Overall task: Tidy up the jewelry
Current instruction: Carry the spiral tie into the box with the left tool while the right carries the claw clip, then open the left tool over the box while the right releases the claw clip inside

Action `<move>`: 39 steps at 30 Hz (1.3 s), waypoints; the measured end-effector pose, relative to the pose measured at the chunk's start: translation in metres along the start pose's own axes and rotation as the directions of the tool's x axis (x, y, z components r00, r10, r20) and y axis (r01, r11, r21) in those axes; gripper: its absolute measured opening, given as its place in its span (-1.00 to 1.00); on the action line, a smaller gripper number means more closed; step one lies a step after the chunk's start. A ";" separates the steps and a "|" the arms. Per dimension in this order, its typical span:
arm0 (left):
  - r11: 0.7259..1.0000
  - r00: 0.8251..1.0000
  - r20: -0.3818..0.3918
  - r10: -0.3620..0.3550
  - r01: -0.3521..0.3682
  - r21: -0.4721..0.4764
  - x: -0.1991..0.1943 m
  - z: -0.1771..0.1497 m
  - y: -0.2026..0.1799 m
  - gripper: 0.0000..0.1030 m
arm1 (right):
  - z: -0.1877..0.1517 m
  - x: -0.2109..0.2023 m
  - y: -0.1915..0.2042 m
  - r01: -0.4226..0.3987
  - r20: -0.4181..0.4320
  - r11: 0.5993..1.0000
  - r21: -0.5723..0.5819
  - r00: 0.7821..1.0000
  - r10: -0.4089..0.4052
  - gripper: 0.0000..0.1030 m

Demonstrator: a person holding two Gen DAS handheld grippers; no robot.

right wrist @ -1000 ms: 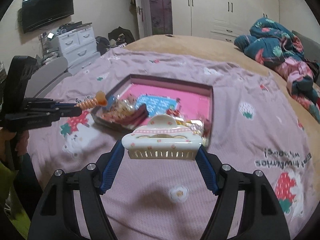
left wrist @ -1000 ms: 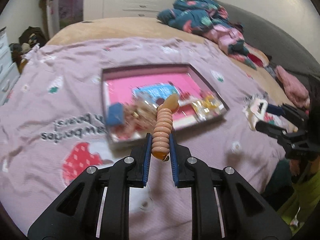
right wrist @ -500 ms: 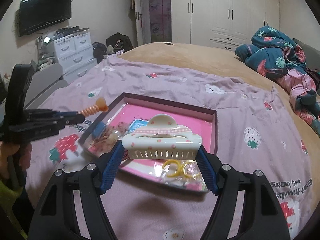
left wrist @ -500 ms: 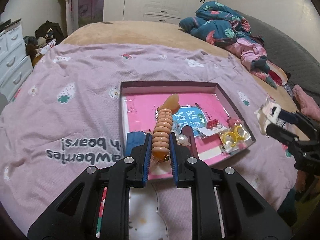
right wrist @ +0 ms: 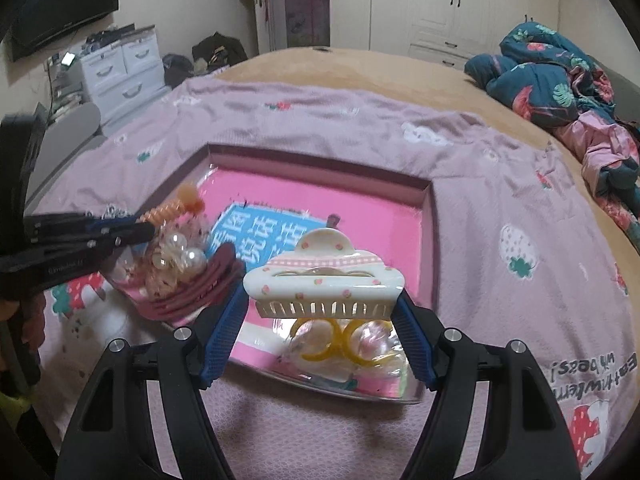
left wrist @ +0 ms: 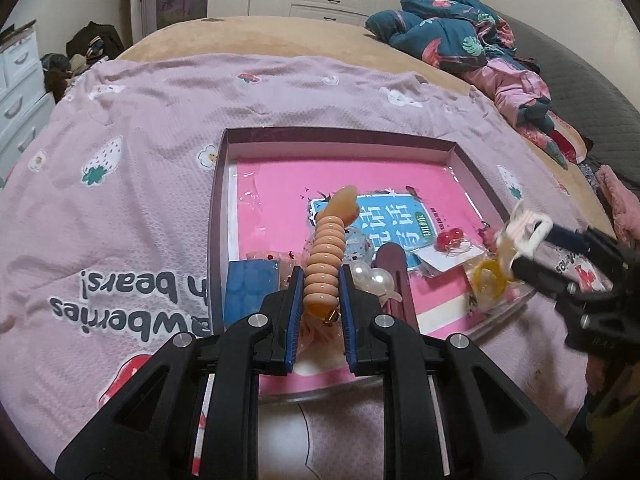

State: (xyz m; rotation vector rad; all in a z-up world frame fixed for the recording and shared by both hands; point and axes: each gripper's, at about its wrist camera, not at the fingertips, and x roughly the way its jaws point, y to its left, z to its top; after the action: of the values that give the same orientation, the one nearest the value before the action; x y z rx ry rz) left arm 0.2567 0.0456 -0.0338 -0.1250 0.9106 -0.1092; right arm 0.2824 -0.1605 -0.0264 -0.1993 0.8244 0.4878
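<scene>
My left gripper (left wrist: 321,280) is shut on an orange spiral hair tie (left wrist: 325,256) and holds it above the near left part of the pink-lined tray (left wrist: 340,136). My right gripper (right wrist: 323,304) is shut on a cream claw hair clip (right wrist: 324,280) above the tray's (right wrist: 430,232) near edge. In the tray lie a maroon hair clip (right wrist: 196,292), pearl pieces (right wrist: 180,256), yellow rings in a clear bag (right wrist: 344,340), a blue pad (left wrist: 250,284) and a red cherry piece (left wrist: 450,238). The right gripper with the cream clip shows in the left wrist view (left wrist: 524,236).
The tray rests on a pink strawberry-print blanket (left wrist: 120,208) on a bed. Bundled clothes (left wrist: 460,40) lie at the far right. White drawers (right wrist: 120,72) stand left of the bed, wardrobes (right wrist: 420,0) behind.
Both grippers have moved closer in over the tray with their items. The left one now sits over the tray's near left, the right one over its near edge.
</scene>
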 end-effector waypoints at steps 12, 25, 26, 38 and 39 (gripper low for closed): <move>1.000 0.999 -0.034 0.011 -0.012 -0.017 0.020 0.000 0.005 -0.80 | -0.006 0.022 0.018 -0.031 -0.048 0.999 -0.027 0.998 0.029 0.37; 1.000 0.999 -0.039 0.015 -0.016 -0.025 0.018 0.000 0.005 -0.76 | -0.014 0.010 0.021 -0.042 -0.037 0.999 -0.004 0.998 0.042 0.63; 1.000 0.999 -0.038 0.013 -0.014 -0.026 0.016 0.000 0.004 -0.72 | -0.015 0.006 0.020 -0.043 -0.033 0.999 0.002 0.999 0.043 0.64; 1.000 1.000 -0.011 0.012 -0.013 -0.021 -0.010 0.001 -0.005 -0.27 | -0.031 -0.031 0.014 -0.020 -0.008 1.000 0.013 1.000 0.020 0.72; 1.000 1.000 -0.007 0.012 -0.012 -0.021 -0.013 0.000 -0.006 -0.24 | -0.032 -0.033 0.014 -0.017 -0.005 1.000 0.015 1.000 0.017 0.72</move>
State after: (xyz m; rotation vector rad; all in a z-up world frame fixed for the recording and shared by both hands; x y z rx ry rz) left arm 0.2489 0.0413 -0.0227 -0.1382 0.9198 -0.0889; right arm 0.2353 -0.1710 -0.0228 -0.1800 0.8352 0.4977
